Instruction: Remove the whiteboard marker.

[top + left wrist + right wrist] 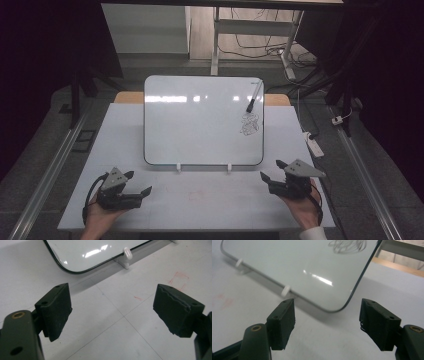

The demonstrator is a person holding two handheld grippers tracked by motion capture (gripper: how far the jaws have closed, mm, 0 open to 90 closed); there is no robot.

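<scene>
Whiteboard (200, 120) stands propped on the table (125, 135), leaning back, held along its lower edge by two small white clips (178, 167). Taken as the landmark.

Marker (254, 96) — lies against the board's face near its upper right corner, dark tip pointing down and left. Just below the tip, a tangle of dark scribble (250, 124) on the board's right side. In the right gripper view the scribble (348, 245) sits at the top edge, above the board's rounded lower corner.

Left gripper (138, 184) — on the table in front of the board, off its lower left corner, well apart from it. A hand (100, 217) holds it from below. Jaws stand wide apart, nothing between them; in the left gripper view bare table shows through the gap, with one clip (127, 253) and the board's black-edged corner (75, 271) beyond.

Right gripper (272, 169) — in front of the board, off its lower right corner, close to that corner but not touching. A hand (302, 210) with a white cuff holds it. Jaws wide apart, empty; in the right gripper view the board's corner (334, 309) lies beyond the gap, and a clip (285, 291) just past the left jaw.

Faint red marks (178, 281) on the table in front of the board, between the two grippers.
</scene>
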